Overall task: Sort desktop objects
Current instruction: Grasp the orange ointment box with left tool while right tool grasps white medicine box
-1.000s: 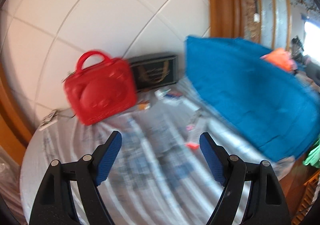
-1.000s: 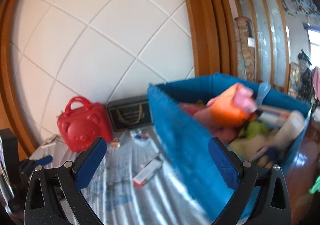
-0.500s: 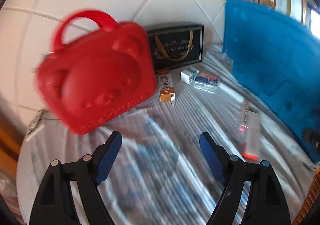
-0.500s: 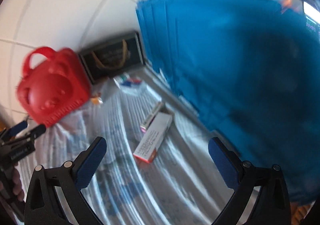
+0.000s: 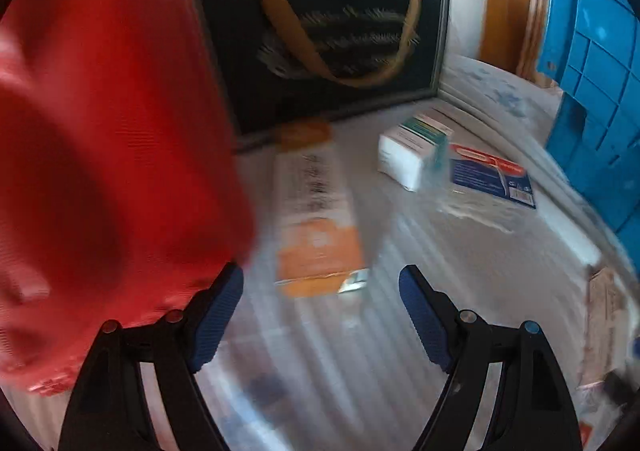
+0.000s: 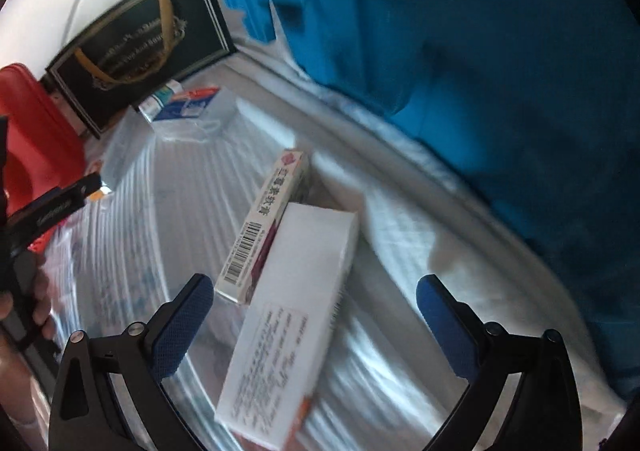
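Now over scattered cartons on striped plastic-covered table (image 5: 500,271), both pairs of fingers spread, gripping nothing.

Left wrist: left gripper (image 5: 320,285) just short of orange-and-white carton (image 5: 318,227), beside big red plastic case (image 5: 100,131); small white-and-teal box (image 5: 414,153) farther off.
Right wrist: right gripper (image 6: 314,291) straddling long white carton (image 6: 294,315), touching slim barcoded box (image 6: 266,219); blue crate (image 6: 460,43) alongside.

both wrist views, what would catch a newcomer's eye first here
The red case fills the left of the left wrist view, close beside the open left gripper. The blue crate walls off the right of the right wrist view. Between the open right gripper fingers lies a white box, with a slim barcoded box alongside it.
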`<state>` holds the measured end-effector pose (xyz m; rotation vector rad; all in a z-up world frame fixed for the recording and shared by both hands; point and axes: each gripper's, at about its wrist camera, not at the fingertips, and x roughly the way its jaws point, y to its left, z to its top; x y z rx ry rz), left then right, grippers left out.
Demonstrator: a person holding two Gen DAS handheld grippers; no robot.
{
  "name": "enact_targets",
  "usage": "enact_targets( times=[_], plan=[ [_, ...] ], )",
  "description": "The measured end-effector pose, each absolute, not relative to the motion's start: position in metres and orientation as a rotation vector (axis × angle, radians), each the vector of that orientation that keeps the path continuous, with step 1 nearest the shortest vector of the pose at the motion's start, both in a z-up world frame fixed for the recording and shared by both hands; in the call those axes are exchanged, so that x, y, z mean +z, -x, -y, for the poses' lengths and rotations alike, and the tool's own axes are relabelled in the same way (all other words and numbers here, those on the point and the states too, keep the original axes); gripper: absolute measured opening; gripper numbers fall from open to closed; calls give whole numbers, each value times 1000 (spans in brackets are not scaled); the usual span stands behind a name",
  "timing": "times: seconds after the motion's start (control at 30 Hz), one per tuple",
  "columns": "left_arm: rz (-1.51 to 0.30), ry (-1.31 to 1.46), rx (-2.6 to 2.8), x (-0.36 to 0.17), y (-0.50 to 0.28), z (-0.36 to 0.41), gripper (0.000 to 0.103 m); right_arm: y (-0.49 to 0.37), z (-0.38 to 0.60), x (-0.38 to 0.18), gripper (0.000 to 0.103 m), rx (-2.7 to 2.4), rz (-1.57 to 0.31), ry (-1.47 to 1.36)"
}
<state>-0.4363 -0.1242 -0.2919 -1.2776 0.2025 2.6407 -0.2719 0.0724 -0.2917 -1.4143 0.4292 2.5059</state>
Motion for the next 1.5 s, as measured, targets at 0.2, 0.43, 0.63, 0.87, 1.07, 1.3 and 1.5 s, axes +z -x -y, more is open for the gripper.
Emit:
enact_targets(
  times=[0.2, 0.43, 0.63, 0.87, 1.07, 1.3, 1.5],
  plan=[
    [-200, 1304, 2637, -306, 449, 116, 48, 277, -56, -307, 103, 2498, -352, 1427],
    [-247, 1375, 2592, -306, 398, 136, 48, 258, -59, -299, 82, 2504, -360, 1443],
    [-230, 1470, 2549, -301, 322, 162, 47, 235, -62, -293, 82, 2513, -369, 1483],
    [-211, 1529, 2551, -294, 271, 183, 46, 224, -71, -292, 72, 2496, -360, 1514],
    [-248, 1466, 2640, -284, 287, 175, 67, 231, -65, -289, 66, 2523, -349, 1520],
    [-195, 1553, 2619, -295, 289, 177, 45, 237, -63, -290, 41, 2525, -282, 1535],
    [-259, 1427, 2682, -248, 246, 175, 44, 214, -50, -250, 41, 2654, -259, 1460]
  ],
)
